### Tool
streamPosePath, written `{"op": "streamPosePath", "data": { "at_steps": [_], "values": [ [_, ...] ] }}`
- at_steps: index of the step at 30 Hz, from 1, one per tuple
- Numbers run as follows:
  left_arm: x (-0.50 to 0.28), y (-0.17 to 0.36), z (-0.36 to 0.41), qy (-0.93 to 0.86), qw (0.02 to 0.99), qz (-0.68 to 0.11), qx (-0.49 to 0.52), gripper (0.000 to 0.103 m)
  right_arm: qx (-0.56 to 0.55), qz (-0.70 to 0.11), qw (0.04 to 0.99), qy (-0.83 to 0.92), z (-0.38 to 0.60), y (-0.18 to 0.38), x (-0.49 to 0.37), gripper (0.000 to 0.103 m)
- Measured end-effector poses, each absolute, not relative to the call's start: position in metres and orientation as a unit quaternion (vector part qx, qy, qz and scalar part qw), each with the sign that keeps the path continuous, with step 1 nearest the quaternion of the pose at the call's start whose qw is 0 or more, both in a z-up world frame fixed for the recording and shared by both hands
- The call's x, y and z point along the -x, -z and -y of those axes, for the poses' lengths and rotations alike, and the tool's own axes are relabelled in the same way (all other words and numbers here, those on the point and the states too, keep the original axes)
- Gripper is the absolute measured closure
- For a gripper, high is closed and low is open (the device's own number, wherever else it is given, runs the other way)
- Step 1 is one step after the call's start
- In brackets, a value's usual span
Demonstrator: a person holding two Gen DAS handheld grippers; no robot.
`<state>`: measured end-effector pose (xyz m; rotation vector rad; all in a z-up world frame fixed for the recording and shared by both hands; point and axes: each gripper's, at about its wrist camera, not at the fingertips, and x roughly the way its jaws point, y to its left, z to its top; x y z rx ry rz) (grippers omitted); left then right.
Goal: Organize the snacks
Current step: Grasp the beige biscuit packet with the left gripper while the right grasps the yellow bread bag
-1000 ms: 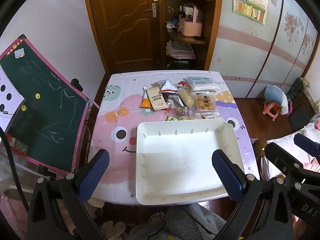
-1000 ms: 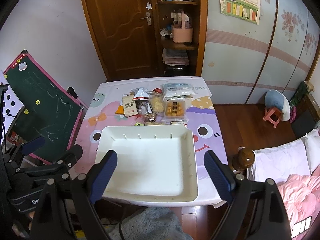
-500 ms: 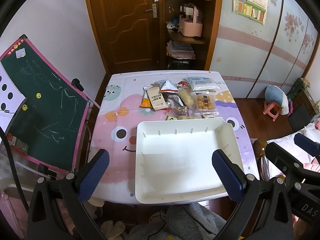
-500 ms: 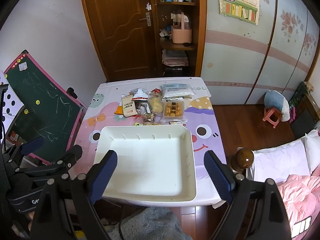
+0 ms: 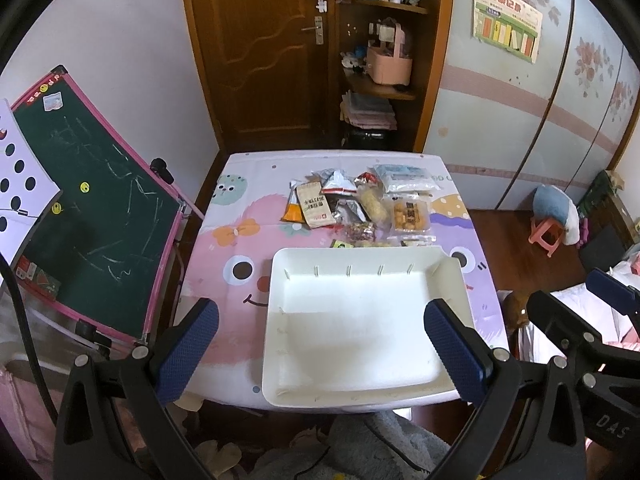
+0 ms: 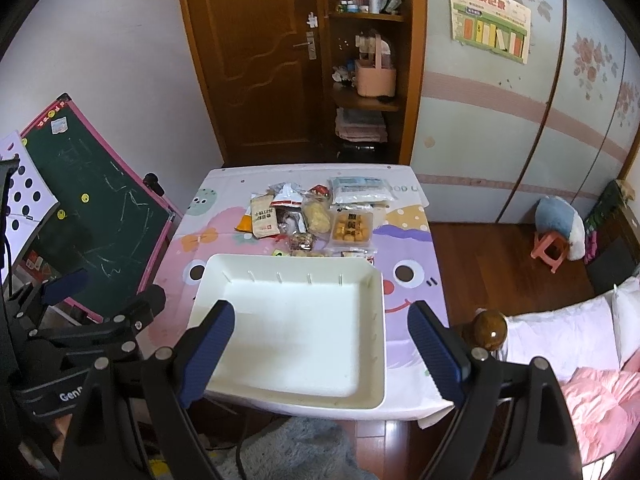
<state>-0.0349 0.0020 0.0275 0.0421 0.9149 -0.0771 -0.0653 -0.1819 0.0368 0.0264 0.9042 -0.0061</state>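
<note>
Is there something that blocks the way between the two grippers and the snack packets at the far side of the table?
Only the white tray: it lies empty between both open grippers, left gripper and right gripper, and the pile of snack packets beyond its far rim. Its walls are low, so reaching over it looks possible.

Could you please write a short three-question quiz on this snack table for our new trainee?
1. True or false: the white tray already holds some snacks.
2. Multiple choice: the pile of snack packets lies (a) inside the tray, (b) on the table beyond the tray's far edge, (c) on the floor.
3. Fill in: the left tongs and the right tongs both stand ___, with nothing between their pads.

Key
1. False: the tray is empty.
2. b
3. open
</note>
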Motion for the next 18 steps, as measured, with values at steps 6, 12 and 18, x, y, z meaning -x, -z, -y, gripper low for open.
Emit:
{"op": "streamPosePath", "data": {
  "at_steps": [6,12,18],
  "values": [
    [0.029,-0.038,-0.004,0.050,0.904,-0.424,0.005,0.001,0.003,-0.424,0.906,-0.002,0.186,-0.039,0.063,0.014],
    [0.006,-0.043,-0.010,0.061,0.905,-0.420,0.016,0.003,0.013,-0.418,0.908,0.008,0.193,-0.043,0.045,0.014],
    [-0.052,-0.037,-0.015,0.099,0.887,-0.452,0.007,0.003,0.009,-0.431,0.902,0.023,0.202,-0.041,0.002,0.014]
  ]
}}
